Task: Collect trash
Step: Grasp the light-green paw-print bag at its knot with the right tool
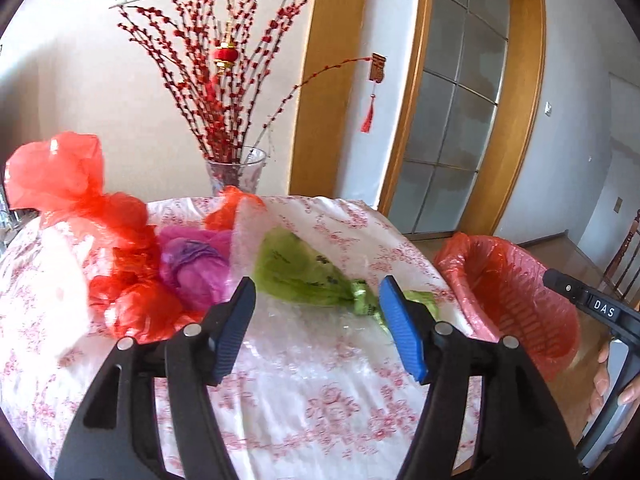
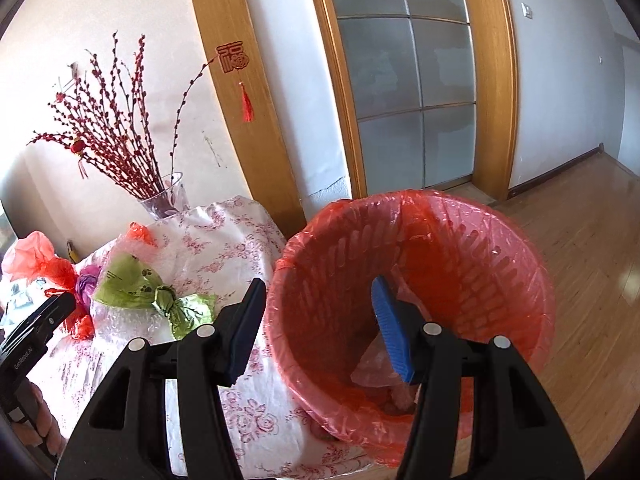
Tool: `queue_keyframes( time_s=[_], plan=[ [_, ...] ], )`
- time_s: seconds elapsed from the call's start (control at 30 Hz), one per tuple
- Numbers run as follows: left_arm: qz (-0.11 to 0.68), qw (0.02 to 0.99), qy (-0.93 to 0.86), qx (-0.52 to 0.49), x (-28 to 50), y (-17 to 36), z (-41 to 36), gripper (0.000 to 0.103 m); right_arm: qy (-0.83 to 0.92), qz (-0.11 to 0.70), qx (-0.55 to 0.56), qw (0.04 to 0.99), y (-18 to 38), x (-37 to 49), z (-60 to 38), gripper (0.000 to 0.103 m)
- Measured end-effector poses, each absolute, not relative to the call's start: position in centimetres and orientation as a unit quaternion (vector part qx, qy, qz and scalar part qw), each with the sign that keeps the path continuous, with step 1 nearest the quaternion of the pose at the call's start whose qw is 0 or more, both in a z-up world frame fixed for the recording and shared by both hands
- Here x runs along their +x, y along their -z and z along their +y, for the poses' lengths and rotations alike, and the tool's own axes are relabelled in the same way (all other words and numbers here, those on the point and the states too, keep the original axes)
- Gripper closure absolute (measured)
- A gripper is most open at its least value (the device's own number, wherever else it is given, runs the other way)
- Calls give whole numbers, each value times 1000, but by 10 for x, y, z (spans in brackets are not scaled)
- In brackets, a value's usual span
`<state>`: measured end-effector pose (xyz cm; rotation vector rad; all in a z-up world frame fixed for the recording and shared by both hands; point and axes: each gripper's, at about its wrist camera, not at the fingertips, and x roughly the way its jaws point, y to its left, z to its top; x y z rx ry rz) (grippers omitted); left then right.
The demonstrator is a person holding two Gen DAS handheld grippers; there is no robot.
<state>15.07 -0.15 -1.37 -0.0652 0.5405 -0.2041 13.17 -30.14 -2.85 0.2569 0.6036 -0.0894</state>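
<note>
Trash lies on the flowered tablecloth (image 1: 320, 392): a knotted green bag (image 1: 304, 272) on clear bubble wrap (image 1: 288, 320), a purple bag (image 1: 196, 264) and red bags (image 1: 120, 280). My left gripper (image 1: 316, 320) is open and empty, just in front of the green bag. A red basket bin (image 2: 412, 292) with a red liner stands beside the table's right edge, with some trash at its bottom. My right gripper (image 2: 320, 320) is open and empty over the bin's near rim. The green bag also shows in the right wrist view (image 2: 136, 280).
A glass vase (image 1: 236, 172) of red branches stands at the table's far edge by the wall. A frosted glass door (image 2: 408, 92) in a wooden frame lies behind the bin. Wooden floor (image 2: 580, 240) extends right. A chair (image 1: 624, 256) stands at far right.
</note>
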Motion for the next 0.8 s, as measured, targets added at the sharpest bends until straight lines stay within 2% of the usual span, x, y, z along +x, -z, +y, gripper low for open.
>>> queue_keyframes(
  time_s=[0.17,0.33,0.57,0.8],
  plan=[
    [252,967,43,-14,135,15,42,36,3,305,114,946,27,147,-268,47],
    [255,966,-1,-37,127,19,89,36,-50,328,92,939,31,172,-223,48],
    [254,965,-29,-55,122,21,125,36,-90,375,64,920,55,210,-170,66],
    [259,963,-33,-66,119,30,145,36,-89,397,45,913,70,232,-145,66]
  ],
)
